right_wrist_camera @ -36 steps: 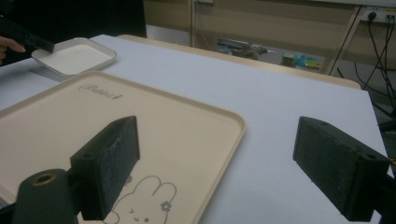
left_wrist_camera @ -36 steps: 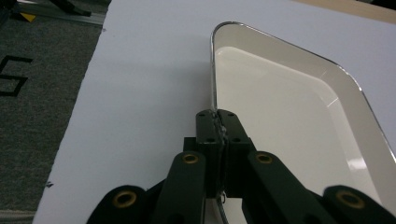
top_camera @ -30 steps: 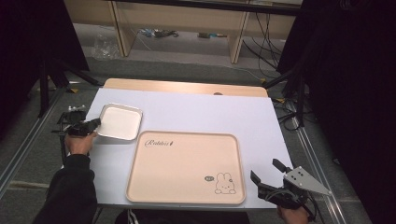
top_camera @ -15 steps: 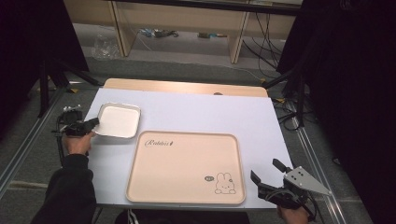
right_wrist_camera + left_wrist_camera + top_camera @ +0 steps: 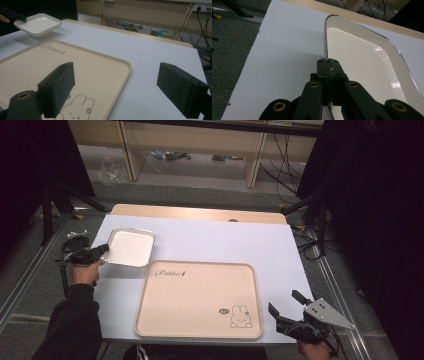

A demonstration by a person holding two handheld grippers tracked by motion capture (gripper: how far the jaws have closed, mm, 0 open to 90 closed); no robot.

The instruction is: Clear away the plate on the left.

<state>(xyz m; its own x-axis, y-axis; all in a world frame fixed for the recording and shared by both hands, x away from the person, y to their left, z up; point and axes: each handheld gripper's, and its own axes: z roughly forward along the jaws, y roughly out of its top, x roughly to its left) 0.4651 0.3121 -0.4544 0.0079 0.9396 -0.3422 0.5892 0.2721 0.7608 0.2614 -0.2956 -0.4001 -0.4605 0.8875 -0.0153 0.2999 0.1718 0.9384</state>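
L gripper (image 5: 102,249) is clamping the near-left rim of the white dish (image 5: 129,247), jaws pinched tight on it, and is now carrying it closer to the beige tray's (image 5: 200,299) far-left corner, lifted off the table. R gripper (image 5: 287,310) is staying wide open w/ nothing in it, just right of the tray.

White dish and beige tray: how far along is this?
Done: the left gripper is shut on the white dish's rim and holds it lifted off the table. Likely left: setting it on the beige tray, which has nothing on it. The right gripper waits open.
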